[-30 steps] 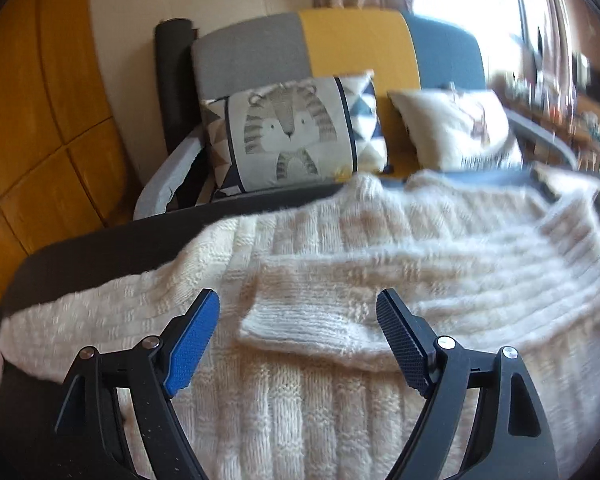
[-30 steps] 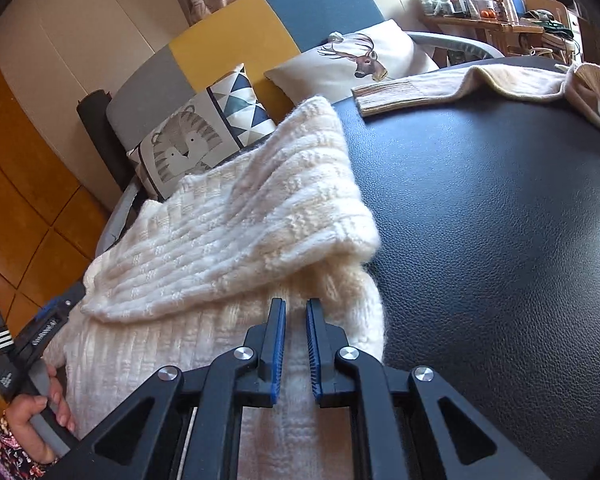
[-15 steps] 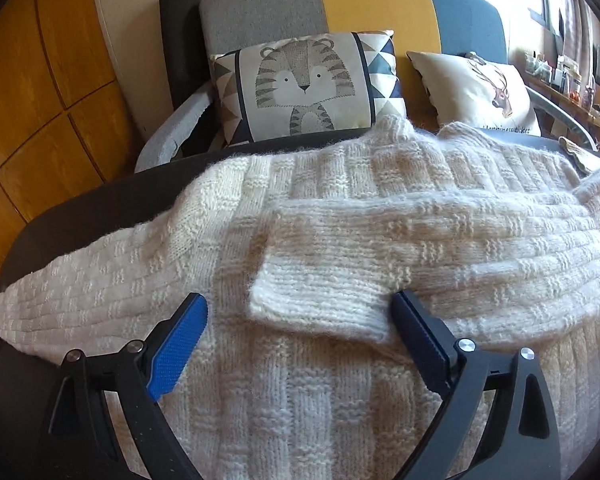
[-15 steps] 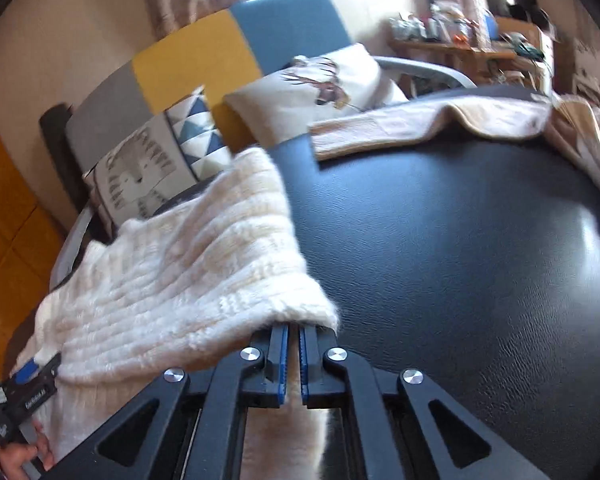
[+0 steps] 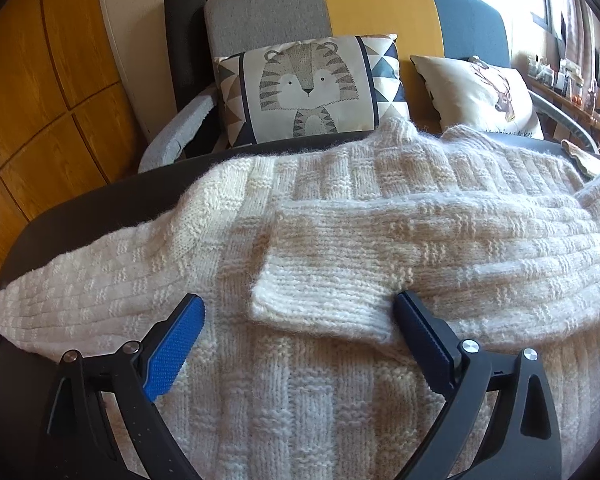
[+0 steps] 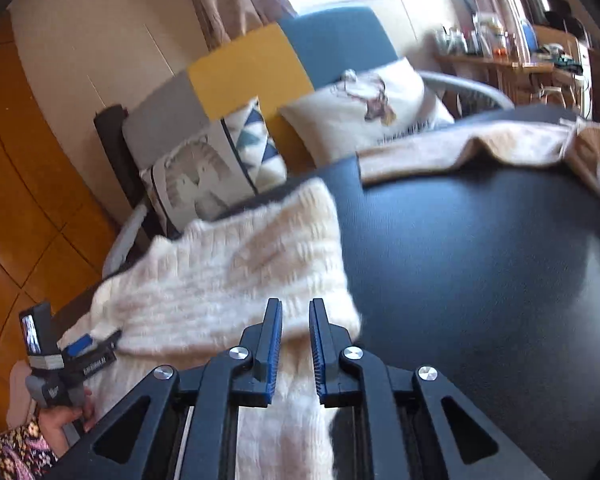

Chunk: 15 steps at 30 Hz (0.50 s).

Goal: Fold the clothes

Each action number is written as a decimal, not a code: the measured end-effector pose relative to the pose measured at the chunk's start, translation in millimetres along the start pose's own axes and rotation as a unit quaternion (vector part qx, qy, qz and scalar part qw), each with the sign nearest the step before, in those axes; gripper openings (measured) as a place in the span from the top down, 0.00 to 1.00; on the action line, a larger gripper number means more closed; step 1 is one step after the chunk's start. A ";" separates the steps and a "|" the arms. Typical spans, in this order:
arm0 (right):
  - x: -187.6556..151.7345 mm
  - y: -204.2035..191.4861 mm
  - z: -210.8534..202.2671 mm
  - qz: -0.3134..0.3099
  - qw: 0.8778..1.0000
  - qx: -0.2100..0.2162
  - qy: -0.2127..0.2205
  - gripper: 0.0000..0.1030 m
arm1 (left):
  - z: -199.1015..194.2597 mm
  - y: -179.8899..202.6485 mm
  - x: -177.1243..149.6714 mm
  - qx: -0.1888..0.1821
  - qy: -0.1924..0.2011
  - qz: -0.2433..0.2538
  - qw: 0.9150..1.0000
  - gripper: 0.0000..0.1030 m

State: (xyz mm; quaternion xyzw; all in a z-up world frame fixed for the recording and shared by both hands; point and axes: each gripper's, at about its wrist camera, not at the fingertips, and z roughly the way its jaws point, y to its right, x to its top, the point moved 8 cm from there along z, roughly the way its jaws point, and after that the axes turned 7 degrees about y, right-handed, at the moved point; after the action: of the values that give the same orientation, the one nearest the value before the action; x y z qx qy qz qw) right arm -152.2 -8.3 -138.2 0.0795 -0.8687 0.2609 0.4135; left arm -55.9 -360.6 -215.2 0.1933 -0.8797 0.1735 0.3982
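A cream knitted sweater (image 5: 300, 400) lies spread on the black table (image 5: 100, 200). One sleeve (image 5: 420, 248) is folded across its chest. My left gripper (image 5: 298, 300) hovers wide open just over it, the sleeve's cuff lying between its fingers without touching the pads. In the right wrist view the sweater (image 6: 228, 280) shows a folded edge beneath my right gripper (image 6: 295, 303). Its jaws are opening, a narrow gap shows between the pads, and they press on nothing. At the far left a hand (image 6: 60, 412) holds the left gripper (image 6: 94, 340).
A beige garment (image 6: 480, 148) lies at the table's far right edge. Behind the table stands a grey, yellow and blue sofa with a tiger cushion (image 5: 308, 88) and a deer cushion (image 5: 480, 96). Wooden panels (image 5: 40, 100) line the left wall. Bare black tabletop (image 6: 480, 280) stretches to the right.
My right gripper has risen off the sweater's folded edge and its shut jaws have parted. The left gripper's jaws have widened a little and it has sunk slightly towards the cuff.
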 end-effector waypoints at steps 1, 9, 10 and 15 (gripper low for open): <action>7.9 -1.2 6.0 -0.006 1.000 -0.005 0.003 0.87 | -0.7 0.8 0.3 0.004 0.002 0.003 1.000 0.05; 30.3 -13.4 89.8 -0.121 0.985 -0.103 -0.064 0.88 | -1.7 0.7 0.1 0.011 0.008 0.007 1.000 0.05; 30.7 -10.4 96.8 -0.117 0.985 -0.106 -0.067 0.88 | -1.6 0.3 0.0 0.009 0.008 0.005 1.000 0.05; 32.6 3.0 130.1 -0.103 0.985 -0.116 -0.081 0.87 | -1.5 -0.5 -0.4 0.011 0.009 0.002 1.000 0.05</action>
State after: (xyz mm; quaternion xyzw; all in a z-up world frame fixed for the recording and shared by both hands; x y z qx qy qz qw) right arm -262.3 -70.7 -182.5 0.1409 -0.9110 0.1069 0.3726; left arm -54.4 -360.3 -214.6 0.1943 -0.8745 0.1859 0.4037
